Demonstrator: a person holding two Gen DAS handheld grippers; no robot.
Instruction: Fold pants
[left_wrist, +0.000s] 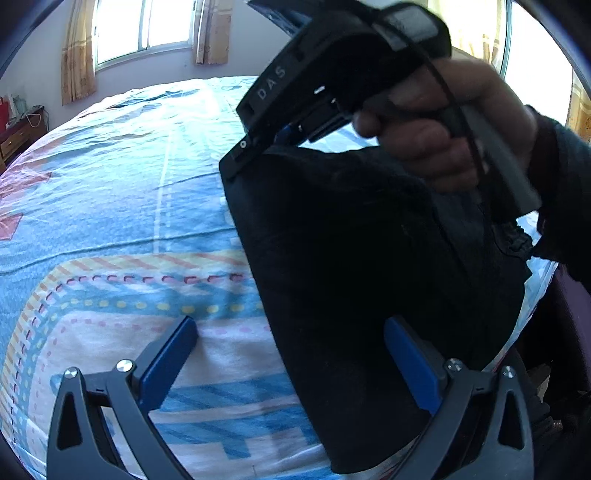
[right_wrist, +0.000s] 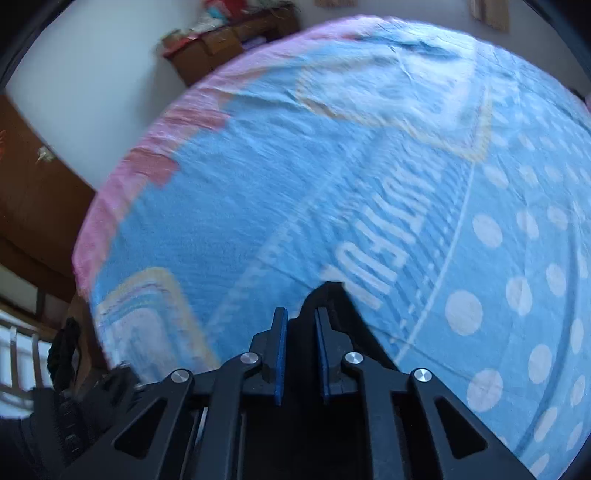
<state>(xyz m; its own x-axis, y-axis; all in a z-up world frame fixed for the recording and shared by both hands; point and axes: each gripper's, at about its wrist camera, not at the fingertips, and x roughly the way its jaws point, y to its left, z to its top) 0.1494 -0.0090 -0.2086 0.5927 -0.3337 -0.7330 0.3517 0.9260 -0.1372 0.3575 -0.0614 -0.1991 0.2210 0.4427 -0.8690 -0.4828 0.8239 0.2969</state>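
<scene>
A: On the bed (left_wrist: 110, 192), blue patterned sheet spread nearly flat, so plenty of room for folding. Black pants (left_wrist: 351, 277) hanging over the near right side, top edge lifted, lower part draped down toward the mattress.

B: Lifted by what?

A: Pinched by the right gripper (right_wrist: 300, 350), held up in a hand (left_wrist: 436, 136). Tongs nearly together, with a peak of black cloth (right_wrist: 328, 295) poking up between the blue pads. Looks clamped on the pants, probably at a corner, so as to carry that edge over.

B: And the other one?

A: Left gripper (left_wrist: 295, 369) low and in front, tongs wide apart, nothing pinched. Right pad sitting against the dark cloth, left pad over bare sheet. Probably lined up to catch the hanging side edge and keep the fold straight.

B: Far along?

A: Hard to say. Looks mid-fold, not laid flat yet.
</scene>
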